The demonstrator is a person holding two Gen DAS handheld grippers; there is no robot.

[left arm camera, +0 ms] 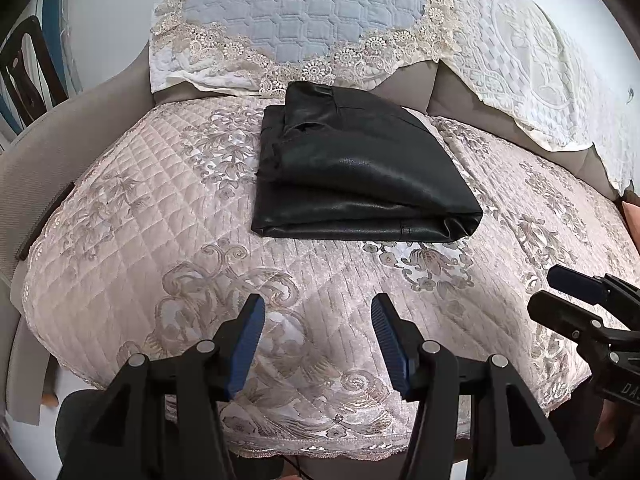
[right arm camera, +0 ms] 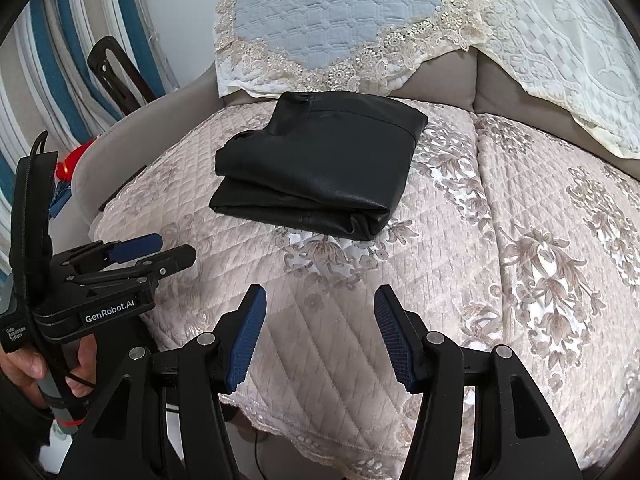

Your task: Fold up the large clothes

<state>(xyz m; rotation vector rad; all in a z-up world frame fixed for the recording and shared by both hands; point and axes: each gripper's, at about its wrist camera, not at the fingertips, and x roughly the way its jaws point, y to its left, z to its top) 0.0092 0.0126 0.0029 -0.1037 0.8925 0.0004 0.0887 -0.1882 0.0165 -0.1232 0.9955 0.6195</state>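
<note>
Left wrist view: a folded pair of black leather-look trousers [left arm camera: 360, 168] lies in a neat stack on the quilted pink sofa cover [left arm camera: 132, 200], toward the seat's back edge, just in front of a lace-trimmed blue backrest cover [left arm camera: 296, 4]. The left gripper [left arm camera: 318, 344] hangs over the seat's front edge, its blue-padded fingers [left arm camera: 248, 344] spread apart with nothing between them, well short of the trousers. At the right edge of the seat, the right gripper [left arm camera: 568, 296] reaches in, also clear of the garment.

Right wrist view: the same folded trousers [right arm camera: 320, 168] rest near the back of the seat cushion [right arm camera: 520, 208], waistband toward the backrest, fold facing the front edge. The right gripper [right arm camera: 320, 336] hovers above the front of the cushion, jaws spread and empty. To its left, a hand [right arm camera: 44, 372] grips the handle of the left gripper [right arm camera: 160, 252], whose fingers also stand apart, holding nothing. Blue-and-white striped fabric [right arm camera: 48, 80] hangs beyond the sofa's arm.
</note>
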